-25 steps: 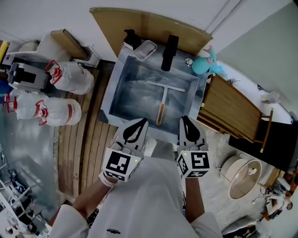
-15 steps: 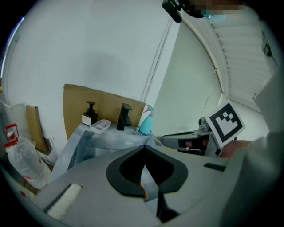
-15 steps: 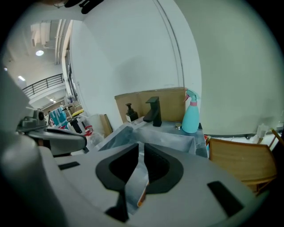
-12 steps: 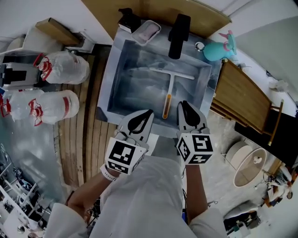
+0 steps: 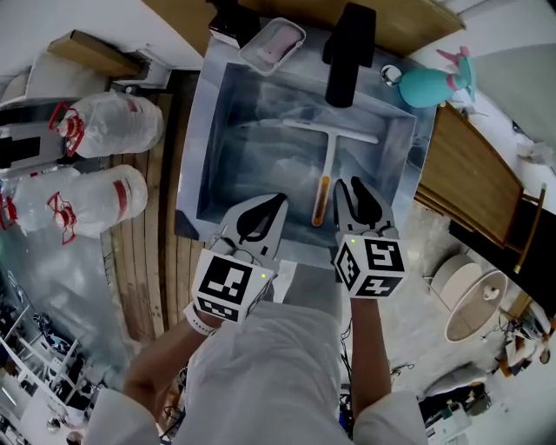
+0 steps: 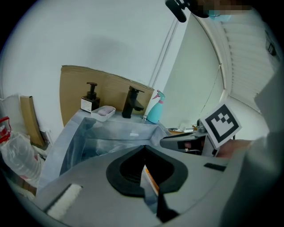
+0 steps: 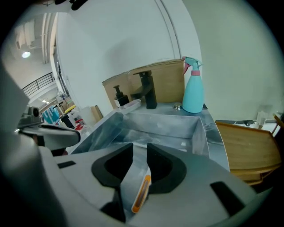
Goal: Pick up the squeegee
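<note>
The squeegee (image 5: 328,165) lies flat in the steel sink (image 5: 217,165), pale blade at the far end, orange-tipped handle pointing toward me. My right gripper (image 5: 350,184) hangs over the sink's near edge just right of the handle tip; its jaws are opening, with nothing pressed between them. Through the right gripper (image 7: 140,148) gap, the squeegee (image 7: 142,193) handle shows below. My left gripper (image 5: 280,200) sits left of the handle, shut and empty. In the left gripper view the left gripper (image 6: 144,147) tips meet, and a sliver of the squeegee (image 6: 150,177) handle shows beyond.
A black faucet (image 5: 343,52), a soap dish (image 5: 271,45) and a pump bottle (image 5: 233,22) line the sink's far rim. A teal spray bottle (image 5: 430,87) stands at its right corner. A wooden rack (image 5: 473,187) lies to the right, plastic jugs (image 5: 104,122) to the left.
Both grippers have come down toward the sink's near edge, beside the squeegee handle. The right gripper's jaws have parted; the left stays shut.
</note>
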A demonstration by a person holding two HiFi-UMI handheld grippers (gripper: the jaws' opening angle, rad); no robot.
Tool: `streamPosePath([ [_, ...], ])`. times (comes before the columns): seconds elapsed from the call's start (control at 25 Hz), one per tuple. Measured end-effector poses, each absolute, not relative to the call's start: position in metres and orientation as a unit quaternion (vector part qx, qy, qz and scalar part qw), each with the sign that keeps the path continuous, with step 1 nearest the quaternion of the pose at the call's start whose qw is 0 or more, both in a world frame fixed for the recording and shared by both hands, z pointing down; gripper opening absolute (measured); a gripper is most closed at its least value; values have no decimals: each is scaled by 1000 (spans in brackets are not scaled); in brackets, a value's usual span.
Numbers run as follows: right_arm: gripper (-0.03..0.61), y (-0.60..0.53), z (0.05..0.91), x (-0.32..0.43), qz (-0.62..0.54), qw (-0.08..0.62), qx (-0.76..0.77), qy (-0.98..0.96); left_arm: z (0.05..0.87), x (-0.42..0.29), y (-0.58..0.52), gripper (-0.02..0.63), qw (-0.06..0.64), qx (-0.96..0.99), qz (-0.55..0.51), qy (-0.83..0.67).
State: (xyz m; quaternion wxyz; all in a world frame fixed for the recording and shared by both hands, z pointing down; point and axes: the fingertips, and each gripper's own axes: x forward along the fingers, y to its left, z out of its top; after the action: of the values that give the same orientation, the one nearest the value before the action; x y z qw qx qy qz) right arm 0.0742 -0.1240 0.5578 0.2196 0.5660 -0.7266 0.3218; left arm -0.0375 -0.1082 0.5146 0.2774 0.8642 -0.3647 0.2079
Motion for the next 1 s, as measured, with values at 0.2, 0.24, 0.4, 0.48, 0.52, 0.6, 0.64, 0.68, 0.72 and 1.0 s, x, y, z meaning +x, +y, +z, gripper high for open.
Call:
streamPosePath([
  [0.2, 89, -133, 585, 71, 353, 238, 559, -712, 535, -38, -116, 5, 295, 857, 218, -362],
  [0.24, 92, -135, 590, 71, 356, 240, 560, -709, 539, -38, -117, 5, 297, 855, 221, -362],
  [0.4, 101, -143, 611, 72, 369, 245, 565, -696, 554, -36, -126, 5, 309, 854, 222, -355],
  [0.48, 104, -145, 623, 73, 378, 249, 567, -688, 561, -35, -131, 5, 312, 852, 223, -356],
  [0.52, 104, -146, 628, 74, 381, 250, 569, -685, 565, -35, -133, 5, 314, 851, 223, -356],
  [0.6, 104, -147, 639, 75, 387, 250, 570, -680, 572, -34, -137, 5, 317, 849, 226, -356],
  [0.64, 104, -148, 644, 76, 389, 251, 570, -678, 574, -33, -139, 5, 318, 849, 227, -356],
  [0.68, 104, -149, 649, 76, 391, 254, 570, -677, 577, -32, -141, 5, 318, 849, 228, -355],
  [0.72, 106, -150, 654, 76, 392, 257, 569, -675, 579, -32, -144, 5, 318, 849, 229, -355],
  [1.0, 112, -159, 685, 77, 405, 270, 579, -654, 596, -28, -156, 5, 315, 849, 238, -352],
])
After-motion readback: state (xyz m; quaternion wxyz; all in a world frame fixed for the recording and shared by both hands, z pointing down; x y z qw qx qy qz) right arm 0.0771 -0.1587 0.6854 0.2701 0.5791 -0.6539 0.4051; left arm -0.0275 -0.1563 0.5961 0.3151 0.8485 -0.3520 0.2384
